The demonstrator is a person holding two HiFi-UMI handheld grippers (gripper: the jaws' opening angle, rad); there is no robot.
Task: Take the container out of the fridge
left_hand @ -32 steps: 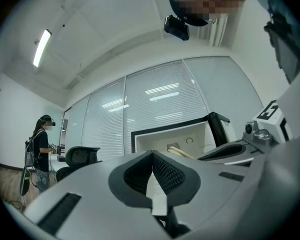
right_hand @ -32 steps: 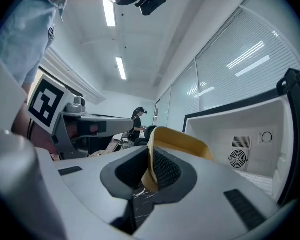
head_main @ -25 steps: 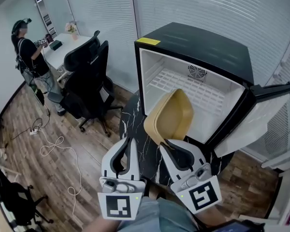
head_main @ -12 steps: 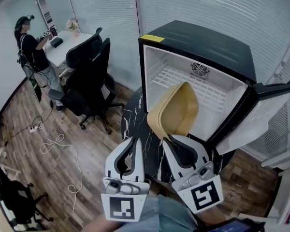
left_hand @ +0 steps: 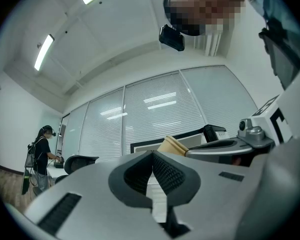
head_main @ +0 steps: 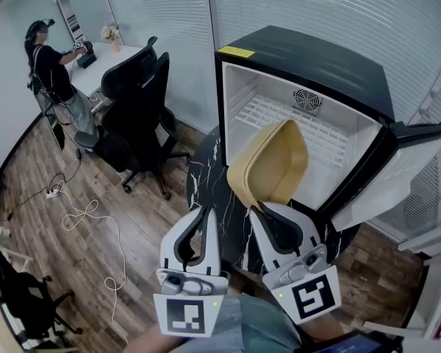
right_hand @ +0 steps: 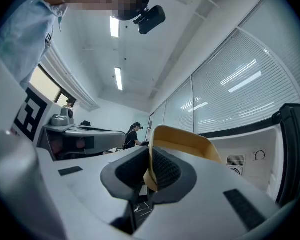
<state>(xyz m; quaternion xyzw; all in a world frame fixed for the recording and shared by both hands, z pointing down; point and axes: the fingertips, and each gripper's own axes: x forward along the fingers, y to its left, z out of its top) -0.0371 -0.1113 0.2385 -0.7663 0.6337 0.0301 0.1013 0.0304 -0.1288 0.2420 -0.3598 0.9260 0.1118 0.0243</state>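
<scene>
A tan plastic container [head_main: 268,166] hangs tilted in front of the open fridge [head_main: 301,116], its open side facing the cavity. My right gripper [head_main: 253,210] is shut on the container's lower rim; in the right gripper view the rim [right_hand: 151,166] sits pinched between the pads, the container [right_hand: 182,141] rising beyond. My left gripper [head_main: 204,213] is shut with nothing in it, to the left of the container, over the dark marble table [head_main: 209,197]. The left gripper view shows the closed jaws [left_hand: 152,170] and the container's edge [left_hand: 174,145] behind.
The fridge door [head_main: 397,171] stands open to the right. The white wire shelf [head_main: 294,123] inside carries nothing. Black office chairs [head_main: 136,116] stand left of the table. A person [head_main: 48,61] stands at a desk far left. Cables [head_main: 81,219] lie on the wooden floor.
The container has risen slightly and shifted right with my right gripper. The left gripper stays shut and moved a little to the right.
</scene>
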